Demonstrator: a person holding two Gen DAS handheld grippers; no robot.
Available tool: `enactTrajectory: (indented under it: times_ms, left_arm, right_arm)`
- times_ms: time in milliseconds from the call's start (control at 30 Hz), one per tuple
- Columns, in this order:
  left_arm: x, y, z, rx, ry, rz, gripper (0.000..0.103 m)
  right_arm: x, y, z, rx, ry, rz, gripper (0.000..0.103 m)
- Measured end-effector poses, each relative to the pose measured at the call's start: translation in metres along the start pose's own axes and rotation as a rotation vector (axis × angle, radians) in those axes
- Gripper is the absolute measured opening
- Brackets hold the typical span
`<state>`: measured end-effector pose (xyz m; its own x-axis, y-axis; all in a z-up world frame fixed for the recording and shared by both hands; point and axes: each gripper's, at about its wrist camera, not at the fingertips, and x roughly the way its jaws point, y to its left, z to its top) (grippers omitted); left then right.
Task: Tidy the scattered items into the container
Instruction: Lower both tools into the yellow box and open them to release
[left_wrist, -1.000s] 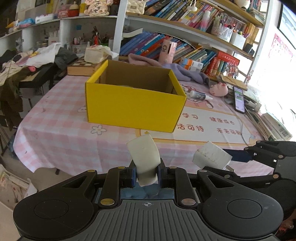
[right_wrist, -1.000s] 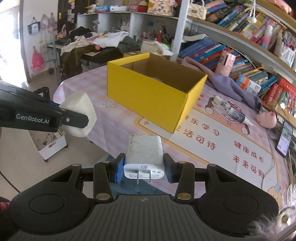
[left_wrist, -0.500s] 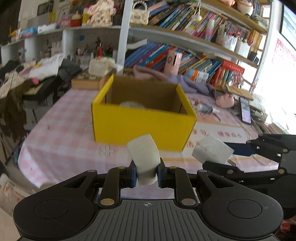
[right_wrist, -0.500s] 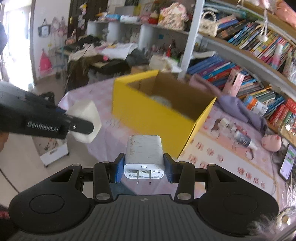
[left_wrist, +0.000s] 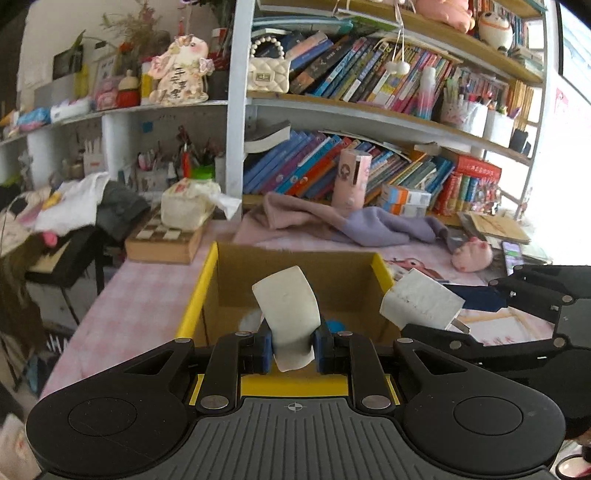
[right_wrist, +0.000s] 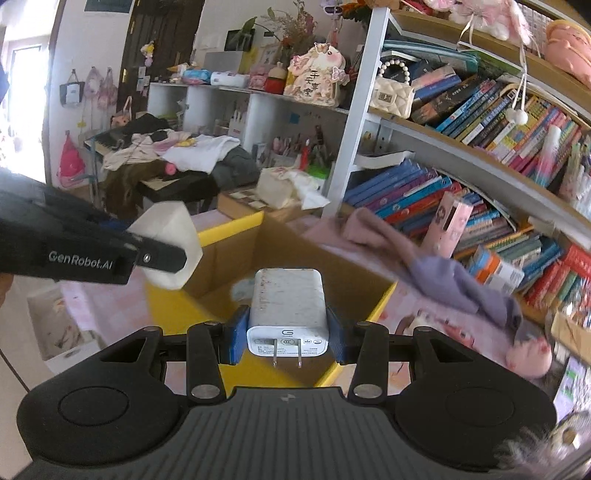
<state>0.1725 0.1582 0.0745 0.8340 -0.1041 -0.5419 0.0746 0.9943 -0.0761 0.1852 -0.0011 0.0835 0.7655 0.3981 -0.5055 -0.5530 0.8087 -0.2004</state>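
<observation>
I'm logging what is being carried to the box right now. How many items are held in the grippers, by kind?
White charger plug, in the right gripper: 1
White curved pad, in the left gripper: 1
Total: 2, both held over the open yellow box.

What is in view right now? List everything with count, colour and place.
box: 1, yellow, on table, open, below both grippers
pad: 1, white, in left gripper
charger: 1, white, in right gripper
cloth: 1, pink-purple, behind box
pig toy: 1, pink, right of box
phone: 1, dark, table's right edge
tissue pack: 1, white, on chessboard
left hand-held gripper: 1, black
right hand-held gripper: 1, black
</observation>
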Motion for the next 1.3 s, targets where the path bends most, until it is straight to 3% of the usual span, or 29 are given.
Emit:
enactTrajectory:
  times_ms: [167, 567, 700, 967, 1067, 1133, 1200, 1300]
  left_arm:
    - [0.048, 0.003, 0.02, 0.04, 0.064, -0.004, 0.019]
    - [0.169, 0.009, 0.044, 0.105, 0.332, -0.027, 0.019]
    - [0.198, 0.007, 0.05, 0.134, 0.387, -0.02, 0.019]
    - [0.23, -0.005, 0.05, 0.129, 0.455, -0.03, 0.021]
    - [0.23, -0.005, 0.052, 0.115, 0.444, -0.046, 0.026]
    - [0.223, -0.004, 0.054, 0.114, 0.419, -0.066, 0.041]
    - [0.212, -0.006, 0.057, 0.124, 0.375, -0.065, 0.066]
    - [0.192, -0.009, 0.059, 0.159, 0.321, -0.065, 0.069]
  right_arm:
    - [0.048, -0.017, 0.009, -0.042, 0.048, 0.024, 0.041]
    - [0.151, -0.024, 0.003, -0.129, 0.318, 0.184, 0.041]
    - [0.169, -0.027, -0.001, -0.148, 0.377, 0.212, 0.041]
    - [0.179, -0.025, -0.005, -0.178, 0.411, 0.248, 0.041]
    - [0.178, -0.025, -0.005, -0.167, 0.407, 0.253, 0.041]
    - [0.176, -0.026, -0.004, -0.149, 0.399, 0.254, 0.041]
    - [0.173, -0.028, -0.003, -0.119, 0.383, 0.253, 0.042]
    - [0.162, -0.029, 0.001, -0.085, 0.352, 0.246, 0.044]
